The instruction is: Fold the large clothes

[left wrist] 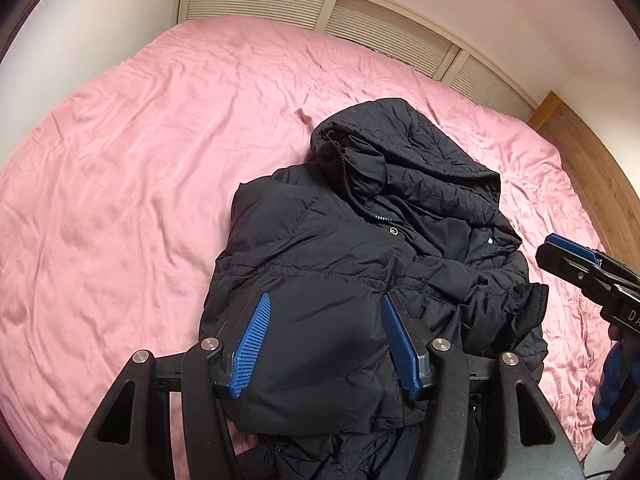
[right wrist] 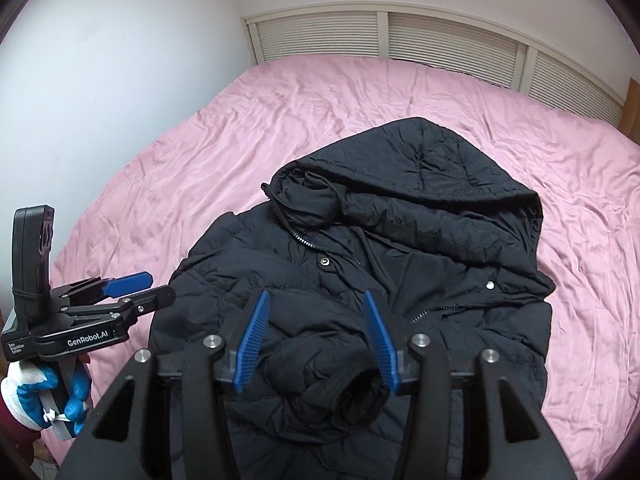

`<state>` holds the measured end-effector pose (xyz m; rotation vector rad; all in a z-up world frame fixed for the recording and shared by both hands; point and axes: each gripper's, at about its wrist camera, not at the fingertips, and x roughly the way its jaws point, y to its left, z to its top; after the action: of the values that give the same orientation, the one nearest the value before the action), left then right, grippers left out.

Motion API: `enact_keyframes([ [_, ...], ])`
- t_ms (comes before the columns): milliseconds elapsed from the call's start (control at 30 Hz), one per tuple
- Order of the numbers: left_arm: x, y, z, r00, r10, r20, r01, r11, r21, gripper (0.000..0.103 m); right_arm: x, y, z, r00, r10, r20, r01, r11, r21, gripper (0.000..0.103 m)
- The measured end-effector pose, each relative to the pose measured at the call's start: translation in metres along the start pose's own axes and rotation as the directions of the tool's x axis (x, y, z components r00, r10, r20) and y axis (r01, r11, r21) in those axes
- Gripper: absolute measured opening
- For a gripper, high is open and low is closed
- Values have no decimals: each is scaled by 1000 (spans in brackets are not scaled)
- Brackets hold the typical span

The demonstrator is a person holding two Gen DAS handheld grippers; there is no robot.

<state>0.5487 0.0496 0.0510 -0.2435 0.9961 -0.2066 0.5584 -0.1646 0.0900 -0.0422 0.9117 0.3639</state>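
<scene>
Lying on the wrinkled pink bedsheet [right wrist: 208, 148], the one black puffy hooded jacket [right wrist: 400, 240] has its hood spread toward the slatted headboard [right wrist: 440, 48], zipper partly undone, two metal snaps showing, and a sleeve with a ribbed cuff folded across the front. Two grippers hang above it: the left gripper [left wrist: 324, 312] and the right gripper [right wrist: 316, 312], each released, jaws apart, gripping nothing.

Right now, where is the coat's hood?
In both wrist views the hood lies at the far end of the black coat on the pink bed, pointing toward the slatted panels by the wall.
</scene>
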Motion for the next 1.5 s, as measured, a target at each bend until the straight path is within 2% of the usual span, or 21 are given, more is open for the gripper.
enact_keyframes([
  [133,19,-2,6,1000,16,-4,-16,1000,3,57,34,6,-1,999,18,-46,-19,999,-28,48],
  [300,44,-3,9,999,45,-20,-45,999,13,57,70,-7,-28,992,-3,-127,1,1000,-20,48],
  [433,64,-8,-3,996,69,-49,-67,997,46,57,83,-15,-52,985,-2,-175,-3,1000,-23,48],
  [533,74,-14,-18,993,94,-67,-89,992,84,57,84,-15,-66,981,12,-193,-17,999,-28,48],
  [733,81,-16,-36,992,96,-87,-87,991,106,57,83,-13,-100,968,71,-242,-68,997,21,48],
  [1167,75,-14,-72,985,95,-143,-74,986,148,58,79,-4,-140,960,73,-271,-72,997,15,48],
  [1300,66,-18,-62,984,97,-147,-70,982,178,58,72,-3,-135,958,69,-280,-69,998,8,48],
  [1500,45,-30,-22,994,88,-57,-75,977,198,58,43,0,-120,971,76,-228,-79,997,-7,48],
])
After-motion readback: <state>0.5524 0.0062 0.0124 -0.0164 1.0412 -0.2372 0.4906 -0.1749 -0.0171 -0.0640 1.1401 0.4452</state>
